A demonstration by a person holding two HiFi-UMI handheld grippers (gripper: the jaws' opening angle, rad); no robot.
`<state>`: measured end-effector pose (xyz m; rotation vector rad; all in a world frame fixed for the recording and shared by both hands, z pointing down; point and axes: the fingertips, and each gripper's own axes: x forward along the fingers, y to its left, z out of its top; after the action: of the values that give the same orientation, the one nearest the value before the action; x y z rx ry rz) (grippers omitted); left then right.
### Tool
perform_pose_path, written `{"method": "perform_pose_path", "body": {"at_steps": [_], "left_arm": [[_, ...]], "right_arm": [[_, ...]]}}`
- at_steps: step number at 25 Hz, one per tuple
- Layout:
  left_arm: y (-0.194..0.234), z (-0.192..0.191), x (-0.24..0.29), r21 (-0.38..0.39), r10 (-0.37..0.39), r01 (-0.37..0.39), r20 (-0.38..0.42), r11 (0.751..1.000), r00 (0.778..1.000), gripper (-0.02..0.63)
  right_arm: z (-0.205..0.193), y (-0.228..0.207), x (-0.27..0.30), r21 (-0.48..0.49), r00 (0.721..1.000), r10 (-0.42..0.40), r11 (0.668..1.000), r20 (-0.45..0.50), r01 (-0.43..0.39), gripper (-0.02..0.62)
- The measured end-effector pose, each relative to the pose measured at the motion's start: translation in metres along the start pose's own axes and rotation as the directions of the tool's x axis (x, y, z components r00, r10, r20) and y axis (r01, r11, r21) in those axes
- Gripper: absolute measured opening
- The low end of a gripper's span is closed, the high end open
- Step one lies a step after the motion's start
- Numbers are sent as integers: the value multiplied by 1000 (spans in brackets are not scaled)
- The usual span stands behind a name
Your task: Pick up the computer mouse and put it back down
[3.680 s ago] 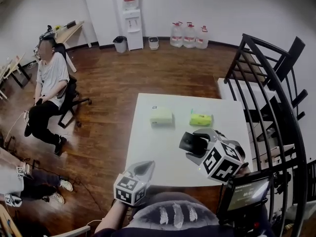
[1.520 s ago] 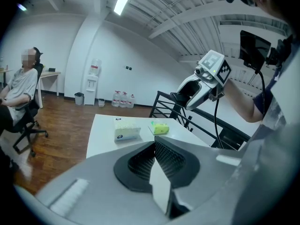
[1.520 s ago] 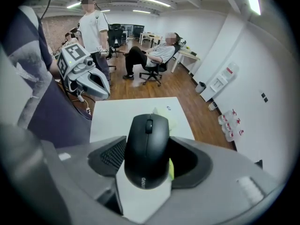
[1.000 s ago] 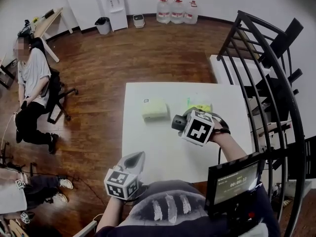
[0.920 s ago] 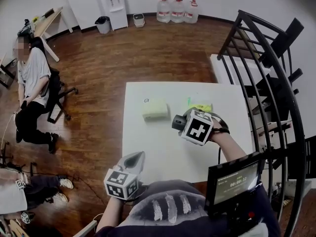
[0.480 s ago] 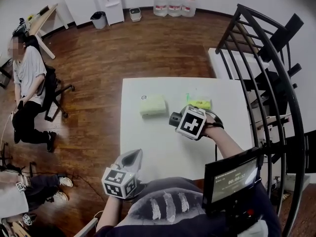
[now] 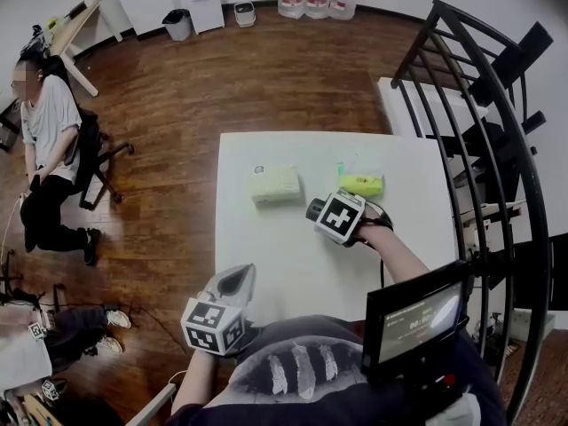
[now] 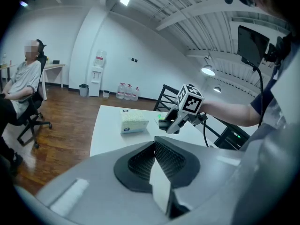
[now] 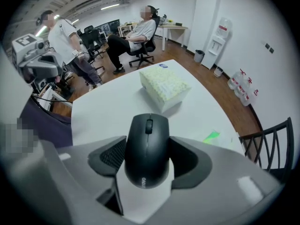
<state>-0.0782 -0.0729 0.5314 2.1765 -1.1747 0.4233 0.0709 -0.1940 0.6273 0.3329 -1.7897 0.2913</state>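
The right gripper (image 7: pixel 317 209) points steeply down over the white table (image 7: pixel 266 264), wrist bent; the left gripper (image 7: pixel 232 282) hangs level at the near edge, jaws pressed together. Beyond the right gripper lies a tissue pack (image 7: pixel 274 185); its jaws pinch the black computer mouse (image 9: pixel 146 149)

Left claw (image 8: pixel 155 159) closed, right claw (image 9: pixel 146 153) clamped

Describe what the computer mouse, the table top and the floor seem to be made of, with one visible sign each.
computer mouse: probably black plastic, matt; smooth moulded shell with a soft sheen.
table top: white, smooth and uniform; likely laminate or painted board.
floor: wood or wood-look planks; brown grain, plank seams and glossy reflections.
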Motion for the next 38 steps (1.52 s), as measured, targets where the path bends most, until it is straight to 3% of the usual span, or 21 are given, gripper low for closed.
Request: {"method": "perform_pose_path", "body": {"at_steps": [24, 33, 38], "left_arm": [[10, -4, 2, 3, 32, -32, -37, 999, 999, 15], [10, -1, 0, 9, 40, -39, -23, 999, 999, 15], [3, -2, -10, 1, 45, -45, -7, 999, 999, 15]], "right_arm": [[-32, 3, 80, 78, 995, 42, 996, -87, -35, 279], [-33, 2, 79, 87, 997, 48, 995, -62, -43, 275], [-33, 16, 44, 128, 996, 92, 988, -17, -89, 298]]}}
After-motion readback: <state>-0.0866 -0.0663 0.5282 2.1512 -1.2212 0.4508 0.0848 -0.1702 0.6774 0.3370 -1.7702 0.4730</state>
